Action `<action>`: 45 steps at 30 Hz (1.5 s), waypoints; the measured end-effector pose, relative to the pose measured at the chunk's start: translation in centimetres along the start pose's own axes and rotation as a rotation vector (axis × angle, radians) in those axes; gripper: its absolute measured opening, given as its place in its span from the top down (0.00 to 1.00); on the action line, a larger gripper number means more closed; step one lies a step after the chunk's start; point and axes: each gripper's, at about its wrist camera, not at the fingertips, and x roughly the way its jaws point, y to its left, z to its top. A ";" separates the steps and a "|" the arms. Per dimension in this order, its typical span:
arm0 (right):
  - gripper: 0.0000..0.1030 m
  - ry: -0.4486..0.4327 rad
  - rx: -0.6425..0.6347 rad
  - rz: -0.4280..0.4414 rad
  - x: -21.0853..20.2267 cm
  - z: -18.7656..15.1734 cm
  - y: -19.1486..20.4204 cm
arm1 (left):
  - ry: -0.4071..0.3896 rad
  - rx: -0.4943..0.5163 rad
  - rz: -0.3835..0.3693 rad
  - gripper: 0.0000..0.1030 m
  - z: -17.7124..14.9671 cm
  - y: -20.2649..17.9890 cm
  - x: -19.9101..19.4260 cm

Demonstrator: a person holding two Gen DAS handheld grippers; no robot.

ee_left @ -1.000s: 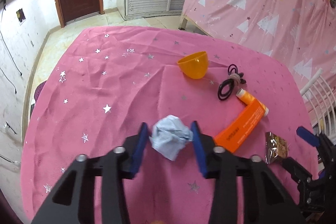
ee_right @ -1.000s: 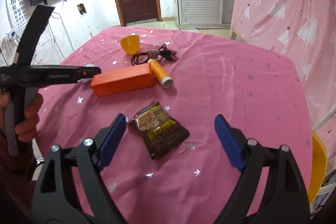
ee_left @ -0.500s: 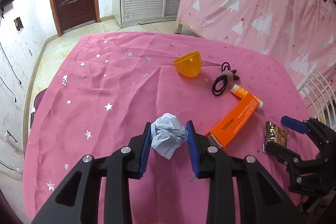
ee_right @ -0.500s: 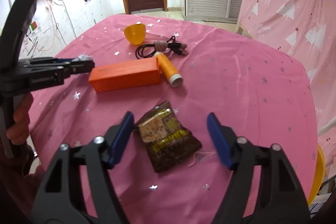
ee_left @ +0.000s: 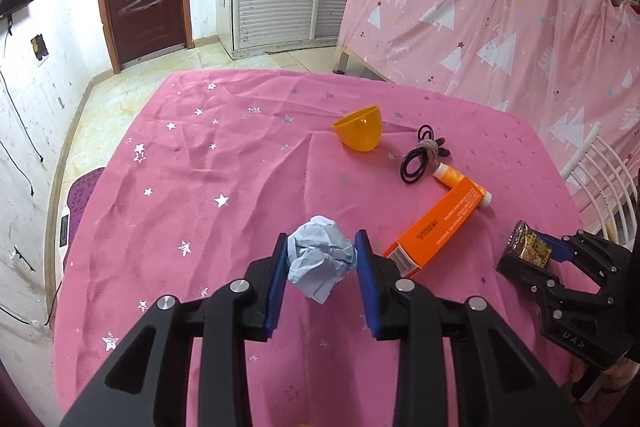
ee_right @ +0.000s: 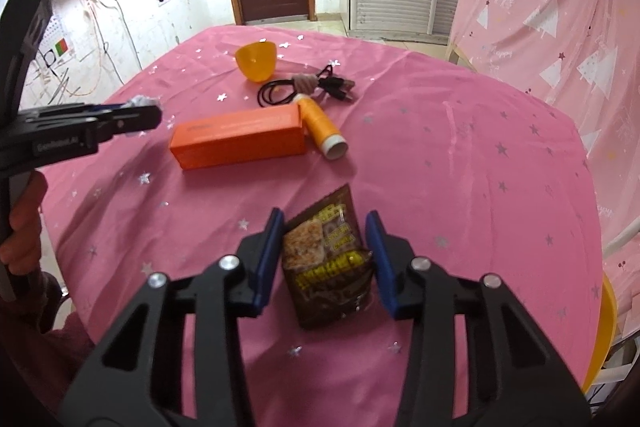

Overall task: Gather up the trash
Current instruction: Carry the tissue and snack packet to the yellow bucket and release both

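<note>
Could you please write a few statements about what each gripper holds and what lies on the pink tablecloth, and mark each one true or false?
1. The left gripper is closed on a crumpled pale blue paper ball. True.
2. The right gripper holds the long orange cardboard box. False: its fingers clamp a dark brown snack wrapper; the box lies free on the pink star-print tablecloth.
3. The orange thread spool lies against one end of the box. True.
4. The translucent orange plastic bowl stands upright with the coiled black cable inside it. False: the bowl lies tipped on its side and the cable lies beside it on the cloth.
</note>
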 end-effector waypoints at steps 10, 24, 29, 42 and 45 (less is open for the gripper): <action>0.61 -0.053 0.056 0.000 -1.8 -0.1 -1.4 | -0.029 0.019 0.017 0.74 0.0 -1.2 -1.4; 0.61 -0.133 0.138 -0.029 -5.2 -0.9 -5.0 | -0.061 0.112 -0.001 0.74 0.4 -5.7 -2.9; 0.61 -0.158 0.170 -0.043 -6.2 -1.4 -6.5 | -0.065 0.147 -0.009 0.74 0.6 -7.5 -3.2; 0.61 -0.219 0.260 -0.085 -8.7 -3.1 -10.7 | -0.064 0.232 -0.029 0.74 0.6 -11.8 -3.3; 0.61 -0.227 0.275 -0.092 -8.9 -3.4 -11.4 | -0.060 0.243 -0.032 0.74 0.5 -12.5 -3.2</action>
